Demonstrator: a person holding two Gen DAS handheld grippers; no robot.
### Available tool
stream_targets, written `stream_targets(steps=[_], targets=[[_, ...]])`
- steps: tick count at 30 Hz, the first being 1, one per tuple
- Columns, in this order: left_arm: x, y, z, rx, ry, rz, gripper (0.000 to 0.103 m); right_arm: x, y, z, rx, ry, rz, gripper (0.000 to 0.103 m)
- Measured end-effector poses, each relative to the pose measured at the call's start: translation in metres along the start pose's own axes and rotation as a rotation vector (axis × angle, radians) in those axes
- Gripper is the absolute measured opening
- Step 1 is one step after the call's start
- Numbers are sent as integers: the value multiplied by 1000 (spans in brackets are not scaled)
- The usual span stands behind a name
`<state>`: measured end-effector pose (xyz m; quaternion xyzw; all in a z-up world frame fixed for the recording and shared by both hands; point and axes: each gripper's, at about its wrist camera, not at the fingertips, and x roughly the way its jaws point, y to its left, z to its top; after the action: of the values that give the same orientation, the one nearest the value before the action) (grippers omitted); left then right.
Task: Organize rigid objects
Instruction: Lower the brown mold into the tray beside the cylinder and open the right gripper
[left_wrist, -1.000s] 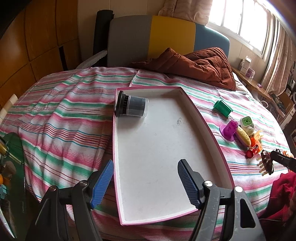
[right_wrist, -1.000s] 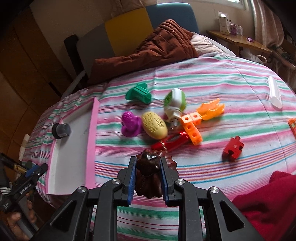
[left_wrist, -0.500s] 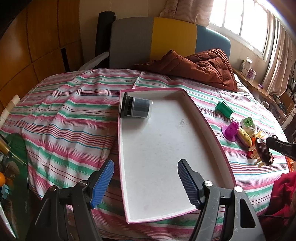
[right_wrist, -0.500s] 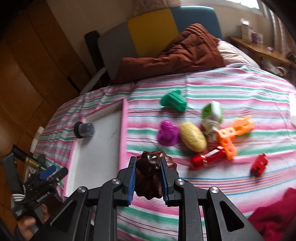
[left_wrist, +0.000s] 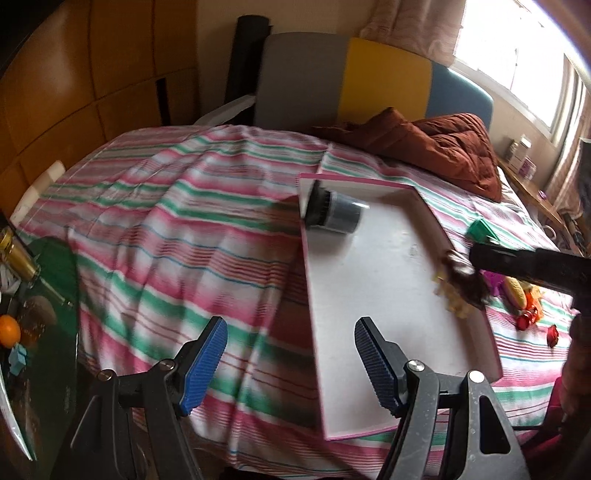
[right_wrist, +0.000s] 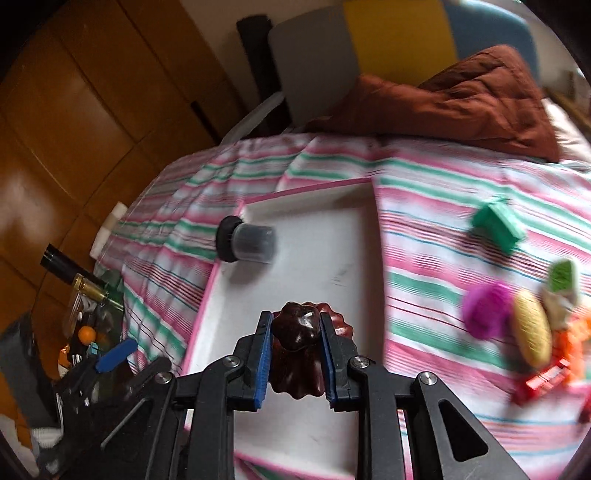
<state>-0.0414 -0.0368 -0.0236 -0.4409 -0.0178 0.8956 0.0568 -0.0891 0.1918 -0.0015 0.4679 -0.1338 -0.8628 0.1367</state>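
A white tray with a pink rim (left_wrist: 391, 295) (right_wrist: 314, 243) lies on the striped bedspread. A dark jar with a black lid (left_wrist: 332, 216) (right_wrist: 245, 240) lies on its side in the tray's far left corner. My right gripper (right_wrist: 295, 345) is shut on a dark brown fluted toy (right_wrist: 297, 345) and hangs over the tray; in the left wrist view the same toy (left_wrist: 461, 282) shows above the tray's right rim. My left gripper (left_wrist: 291, 354) stands open and empty above the tray's near left edge.
Loose toys lie on the bedspread right of the tray: a green piece (right_wrist: 498, 223), a purple one (right_wrist: 484, 314), a yellow one (right_wrist: 532, 338), a green-white one (right_wrist: 561, 291), red and orange blocks (right_wrist: 550, 373). A brown quilt (left_wrist: 436, 151) lies behind. A cluttered glass side table (left_wrist: 33, 306) stands at the left.
My right gripper has carried the brown toy leftward from the loose toys to over the tray. The left gripper has shifted left, so the tray now sits further right in its view.
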Motion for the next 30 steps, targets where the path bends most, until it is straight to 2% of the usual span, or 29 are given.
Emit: stream_targets(steps=[7, 12, 16, 19, 22, 30], targets=[[6, 13, -1, -30, 7, 12, 73, 52, 36, 36, -13, 6, 36, 24], [9, 18, -1, -43, 16, 12, 73, 83, 48, 39, -22, 55, 54, 27], [9, 21, -1, -55, 16, 13, 73, 79, 45, 34, -24, 44, 53, 42], [9, 20, -1, -55, 13, 11, 73, 71, 38, 30, -17, 36, 48, 44], [8, 15, -1, -43, 10, 12, 73, 61, 32, 26, -16, 20, 40, 52], [1, 3, -1, -1, -3, 10, 73, 38, 24, 8, -56, -14, -20, 59]])
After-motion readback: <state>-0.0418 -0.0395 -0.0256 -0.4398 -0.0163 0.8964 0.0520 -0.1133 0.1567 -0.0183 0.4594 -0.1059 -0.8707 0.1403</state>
